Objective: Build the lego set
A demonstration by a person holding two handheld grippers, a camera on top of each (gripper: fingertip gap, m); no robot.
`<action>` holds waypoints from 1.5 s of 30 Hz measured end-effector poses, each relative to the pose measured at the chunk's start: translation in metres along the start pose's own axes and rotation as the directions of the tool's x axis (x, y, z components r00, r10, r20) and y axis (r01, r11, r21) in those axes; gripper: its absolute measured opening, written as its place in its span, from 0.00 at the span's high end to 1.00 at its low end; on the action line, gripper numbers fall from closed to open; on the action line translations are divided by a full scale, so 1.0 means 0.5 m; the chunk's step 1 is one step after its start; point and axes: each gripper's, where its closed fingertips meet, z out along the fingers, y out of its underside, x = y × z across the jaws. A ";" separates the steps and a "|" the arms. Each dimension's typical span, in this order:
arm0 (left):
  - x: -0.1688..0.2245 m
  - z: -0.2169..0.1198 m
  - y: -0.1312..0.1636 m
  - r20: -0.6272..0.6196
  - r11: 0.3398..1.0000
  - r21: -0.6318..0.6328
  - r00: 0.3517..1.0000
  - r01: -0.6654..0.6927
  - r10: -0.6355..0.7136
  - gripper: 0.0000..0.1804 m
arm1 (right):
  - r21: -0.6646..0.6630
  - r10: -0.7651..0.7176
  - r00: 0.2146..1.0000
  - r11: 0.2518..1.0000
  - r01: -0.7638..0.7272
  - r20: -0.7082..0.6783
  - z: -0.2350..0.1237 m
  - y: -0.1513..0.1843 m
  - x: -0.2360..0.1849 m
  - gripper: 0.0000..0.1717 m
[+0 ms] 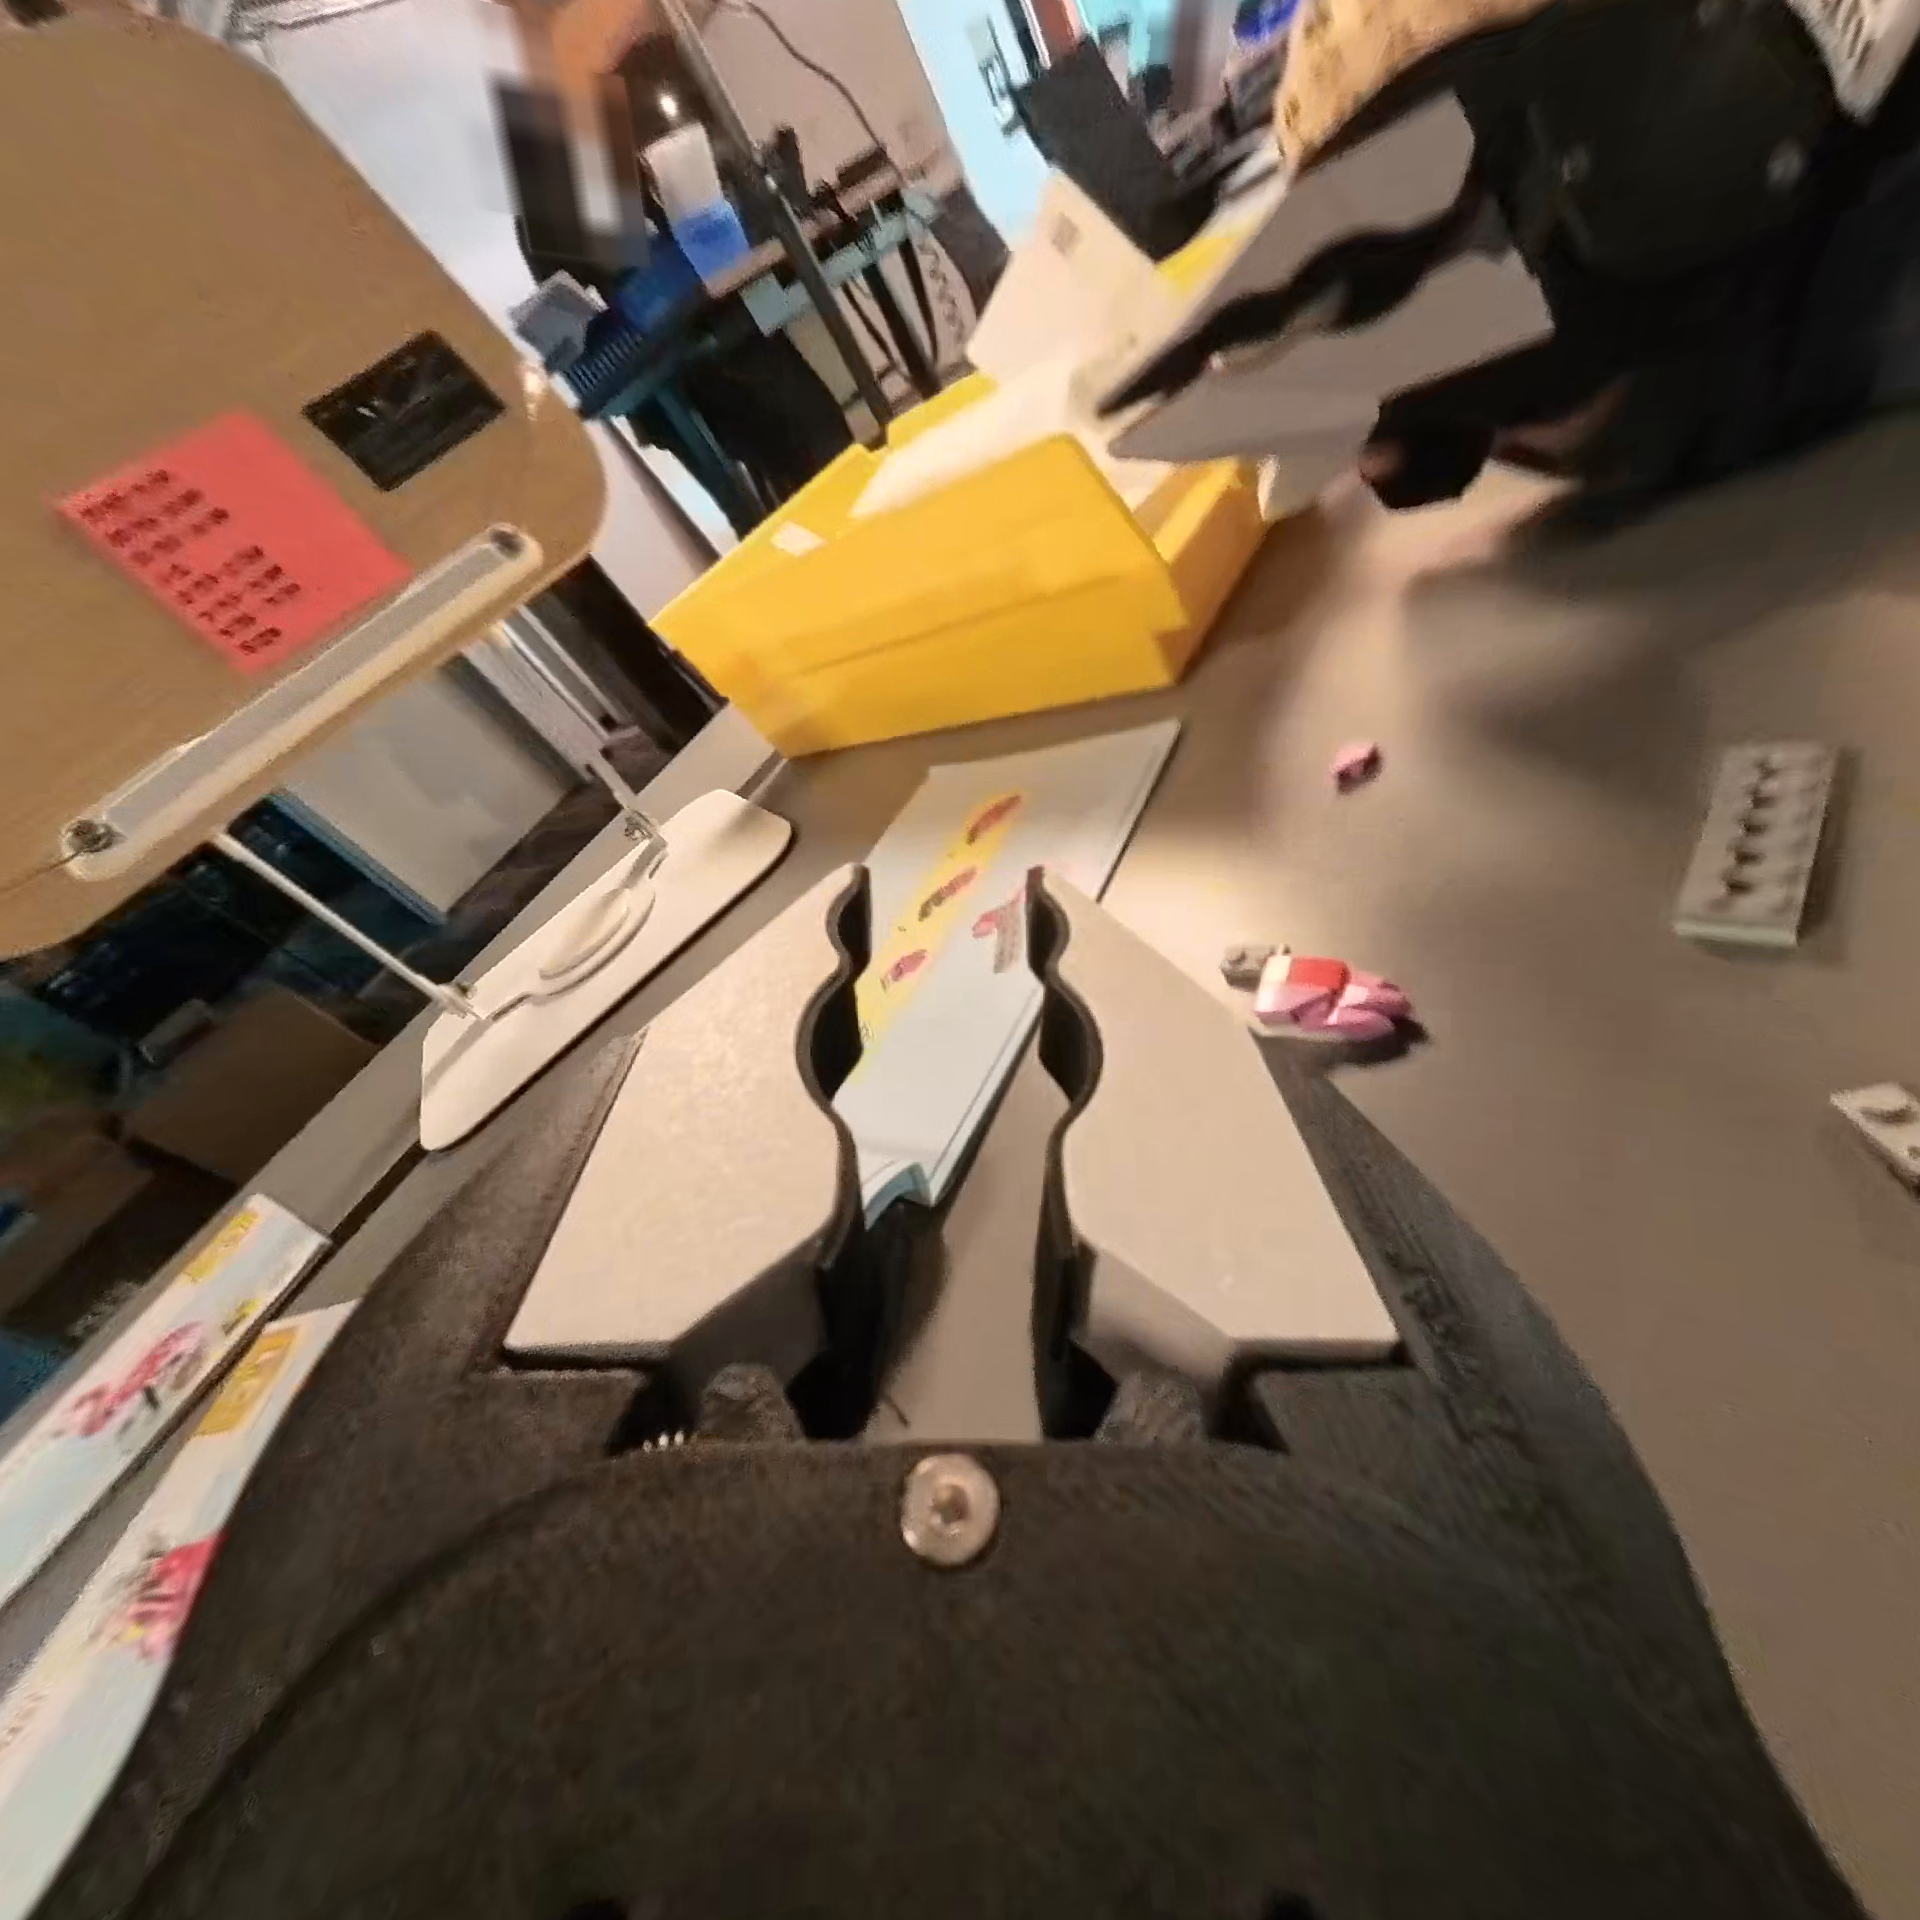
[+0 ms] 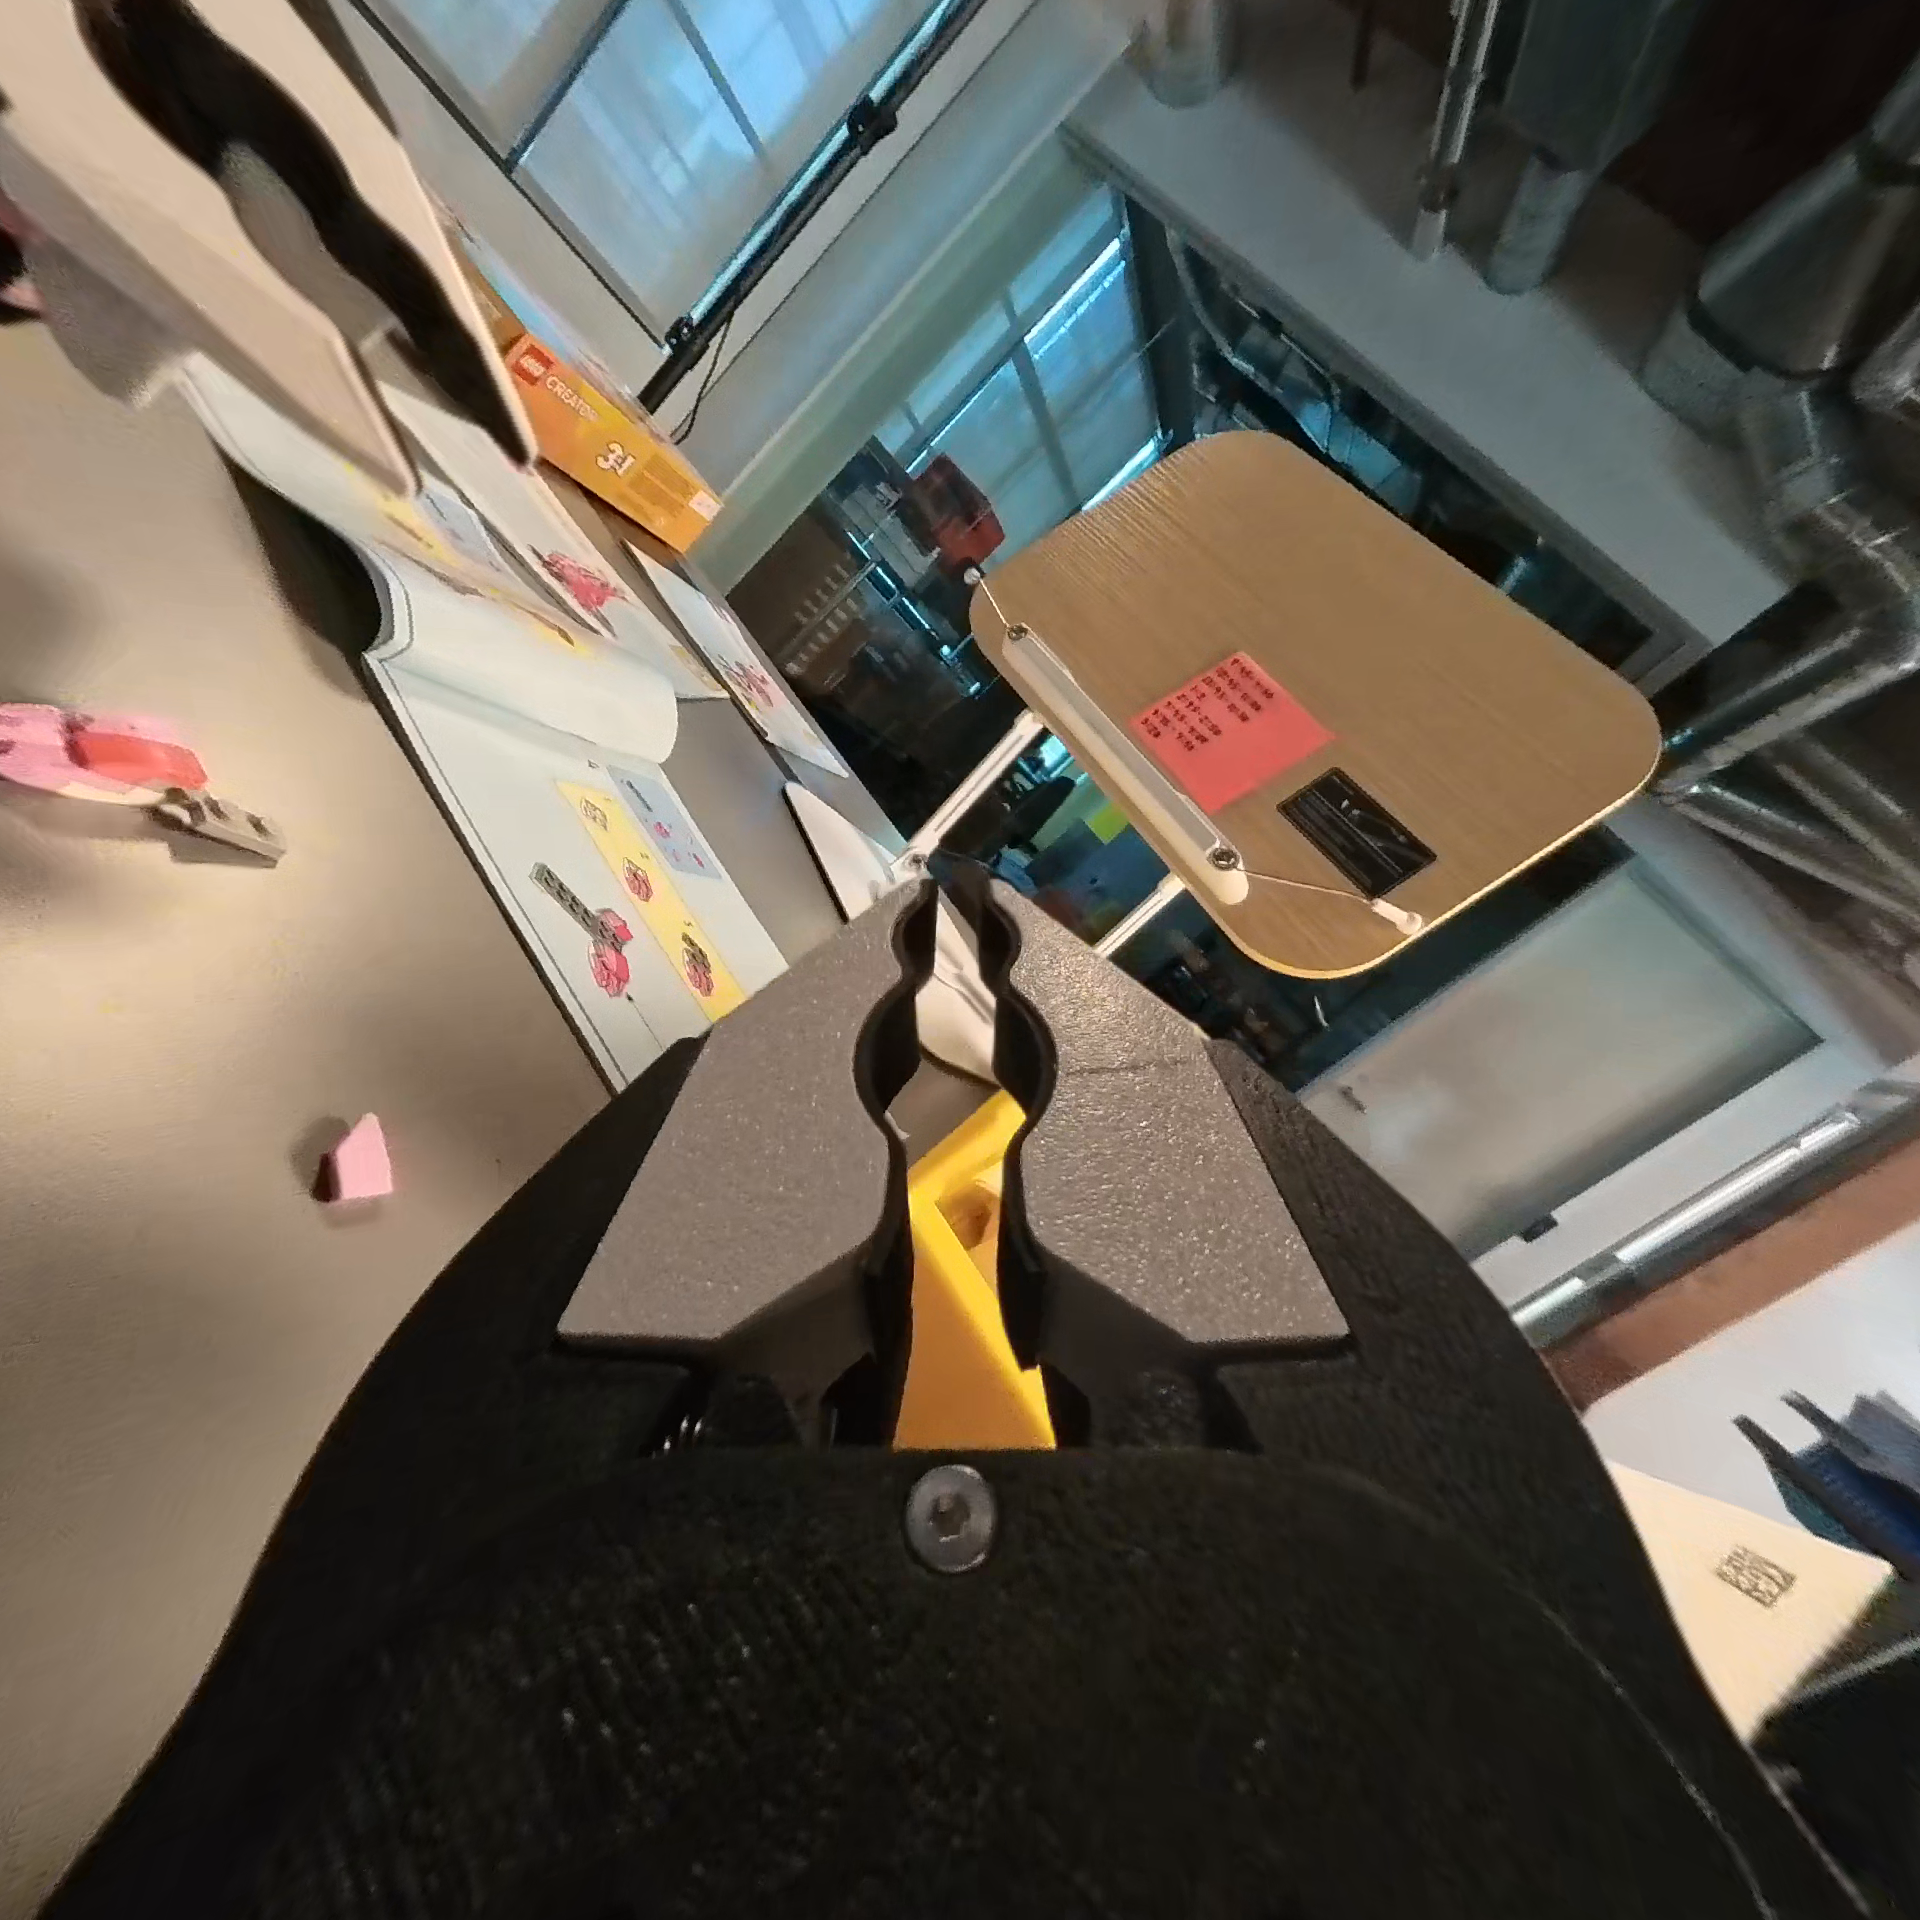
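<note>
My left gripper [image 1: 945, 894] is open, with nothing between its fingers. It hovers over an open instruction booklet [image 1: 1049, 810] on the grey table [image 1: 1507, 1039]. A pink and red brick assembly [image 1: 1330, 997] lies just to its right. My right gripper [image 2: 951, 883] has its fingertips almost together above a yellow bin [image 2: 966, 1299]. In the left wrist view the right gripper [image 1: 1117, 421] shows over the same yellow bin [image 1: 935, 623]. The left gripper [image 2: 468, 457] also shows in the right wrist view, above the booklet [image 2: 499, 748].
A small pink brick [image 1: 1356, 764], a grey holed plate [image 1: 1756, 842] and another grey piece [image 1: 1886, 1127] lie on the table. A lamp with a wooden head [image 1: 208, 364] and white base [image 1: 623, 935] stands at the left edge. An orange box [image 2: 613, 436] lies beyond the booklet. Spacing between my two grippers at the tips: around 15 cm. The left tips stand about 12 cm off the grey piece [image 1: 1886, 1127].
</note>
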 end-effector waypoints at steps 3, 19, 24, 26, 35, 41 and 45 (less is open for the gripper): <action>-0.017 -0.005 -0.007 0.025 0.998 0.037 0.999 0.043 -0.044 0.85 | -0.028 0.002 1.000 1.000 -0.003 -0.005 0.004 0.013 0.003 0.99; -0.028 -0.007 -0.002 0.058 0.999 0.034 0.997 0.040 -0.042 0.89 | -0.052 -0.029 1.000 0.998 0.029 0.004 0.013 0.021 -0.003 1.00; -0.026 -0.005 0.001 0.045 0.998 0.025 0.997 0.054 -0.056 0.91 | -0.027 0.013 0.999 1.000 -0.012 0.050 0.009 0.007 -0.011 1.00; -0.026 -0.005 0.001 0.042 0.998 0.025 0.997 0.062 -0.063 0.91 | -0.004 0.144 0.955 0.989 -0.148 0.261 -0.001 -0.024 -0.060 0.99; -0.022 -0.003 0.001 0.032 0.998 0.021 0.998 0.059 -0.060 0.92 | -0.381 0.487 0.315 0.859 -0.341 0.815 -0.131 -0.117 -0.244 0.79; -0.020 -0.003 0.001 0.029 0.998 0.019 0.998 0.059 -0.059 0.92 | -0.423 0.478 0.241 0.872 -0.247 0.845 -0.152 -0.106 -0.301 0.79; -0.018 -0.002 0.002 0.027 0.999 0.016 0.998 0.052 -0.052 0.92 | -0.438 0.464 0.255 0.886 -0.154 0.848 -0.161 -0.078 -0.319 0.83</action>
